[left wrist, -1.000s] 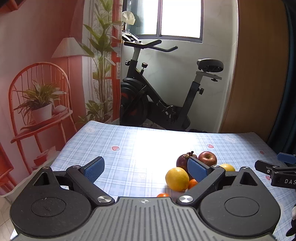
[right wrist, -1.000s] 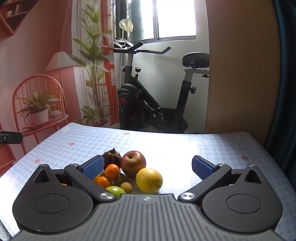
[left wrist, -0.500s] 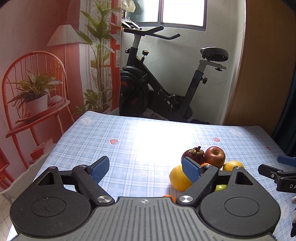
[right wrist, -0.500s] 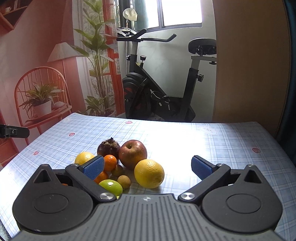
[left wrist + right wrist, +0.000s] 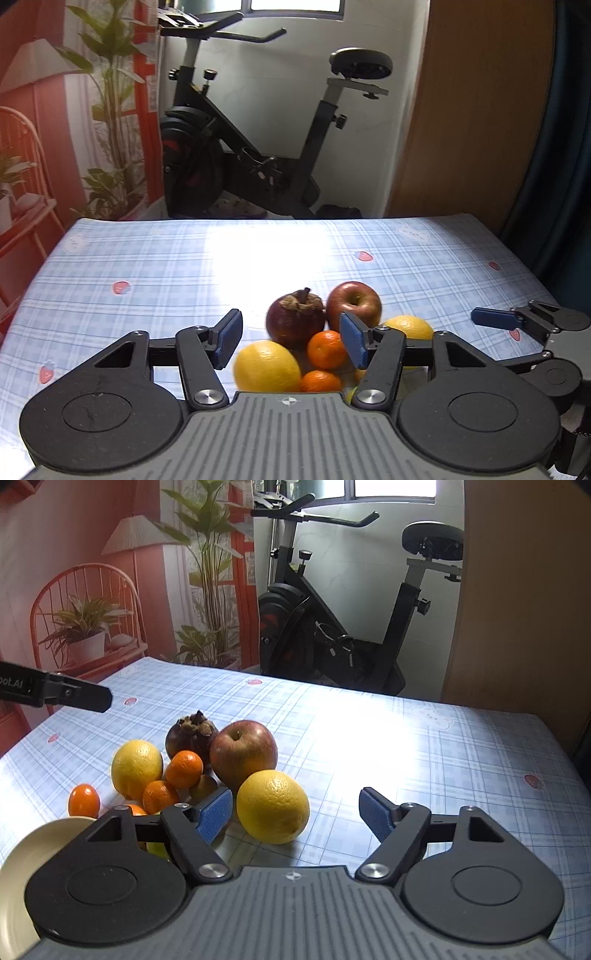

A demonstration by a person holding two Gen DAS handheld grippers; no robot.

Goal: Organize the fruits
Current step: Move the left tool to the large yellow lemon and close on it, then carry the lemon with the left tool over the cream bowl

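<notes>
A pile of fruit lies on the blue checked tablecloth (image 5: 155,266). In the right wrist view I see a red apple (image 5: 243,753), a dark mangosteen (image 5: 190,734), two yellow citrus fruits (image 5: 272,806) (image 5: 136,766), several small oranges (image 5: 184,768) and one small orange apart (image 5: 84,800). A cream plate's rim (image 5: 22,853) shows at the lower left. My left gripper (image 5: 291,341) is open above the pile, over a yellow citrus (image 5: 266,366), the mangosteen (image 5: 295,319) and the apple (image 5: 352,301). My right gripper (image 5: 295,818) is open, with the nearest citrus between its fingers.
An exercise bike (image 5: 251,140) stands behind the table's far edge. A red chair with a potted plant (image 5: 85,627) is at the left, a wooden panel (image 5: 480,110) at the right. The right gripper shows in the left wrist view (image 5: 524,325).
Both grippers have moved forward and tilted down towards the fruit pile. The left gripper has shifted right so the pile now sits between its fingers. The plate's rim has come into the right view.
</notes>
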